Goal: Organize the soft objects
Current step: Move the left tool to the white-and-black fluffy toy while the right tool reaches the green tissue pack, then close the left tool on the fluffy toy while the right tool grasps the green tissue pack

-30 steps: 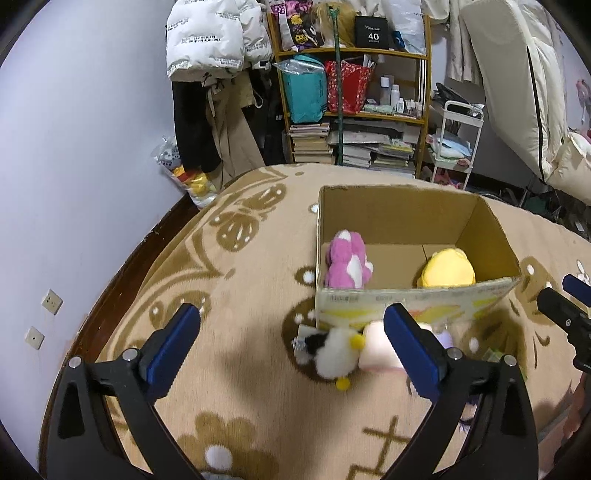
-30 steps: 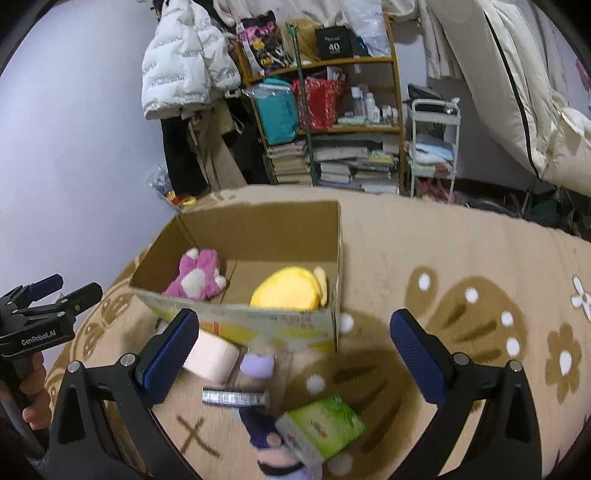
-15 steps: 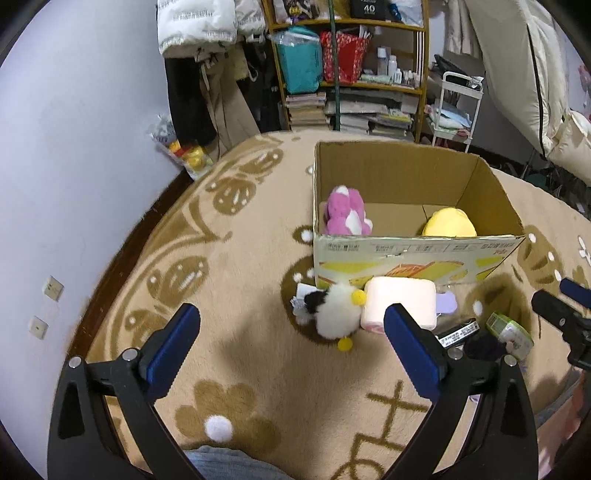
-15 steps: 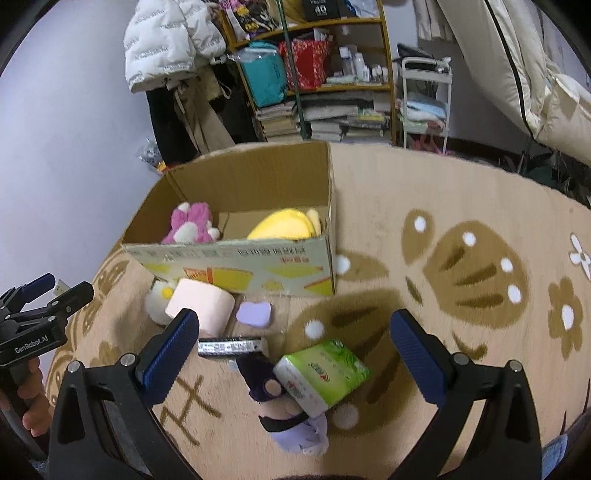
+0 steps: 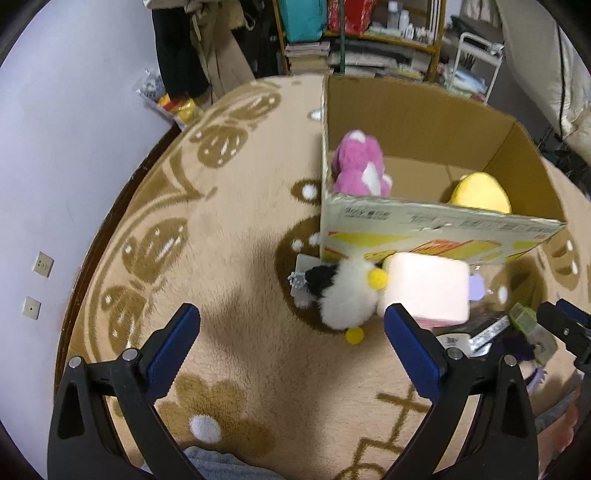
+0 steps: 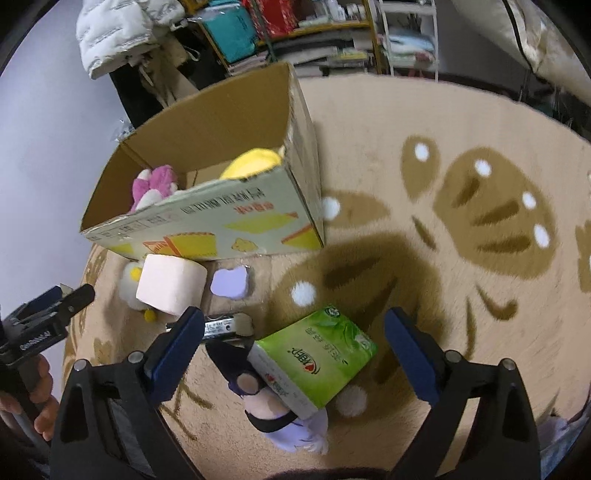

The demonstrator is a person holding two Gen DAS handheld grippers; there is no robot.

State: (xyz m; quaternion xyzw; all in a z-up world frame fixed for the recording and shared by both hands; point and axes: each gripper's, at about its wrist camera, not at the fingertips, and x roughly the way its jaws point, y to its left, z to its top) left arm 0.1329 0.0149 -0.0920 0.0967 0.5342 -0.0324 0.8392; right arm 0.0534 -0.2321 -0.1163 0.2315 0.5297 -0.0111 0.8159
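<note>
You are working on a tan carpet [image 6: 461, 122] patterned with brown leaf and paw shapes and white dots; it runs out to a dark wood floor edge and a pale lilac wall [image 5: 55, 155] carrying two outlet plates. At the back of the room stands a crowded shelf unit [image 5: 354, 37] with books, a teal bag and a red bag, with dark clothes hanging beside it and a white puffer jacket [image 6: 122, 29] above.

Your left gripper [image 5: 291, 339] hangs over bare carpet with its blue-padded fingers spread wide, holding nothing. Your right gripper [image 6: 293, 345] is likewise spread wide and empty, and the green tissue pack [image 6: 314, 365] lies between its fingers in that camera's view, resting partly on a purple doll [image 6: 273, 410].

The cardboard box [image 5: 424, 229] sits open on the carpet with a pink plush [image 5: 360, 170] and a yellow plush [image 5: 480, 194] inside. Just in front of its printed wall lie a black-and-white plush [image 5: 343, 291], touching a pink toilet roll [image 5: 424, 288], then a small lilac pad [image 6: 231, 282] and a flat dark packet [image 6: 221, 326].
</note>
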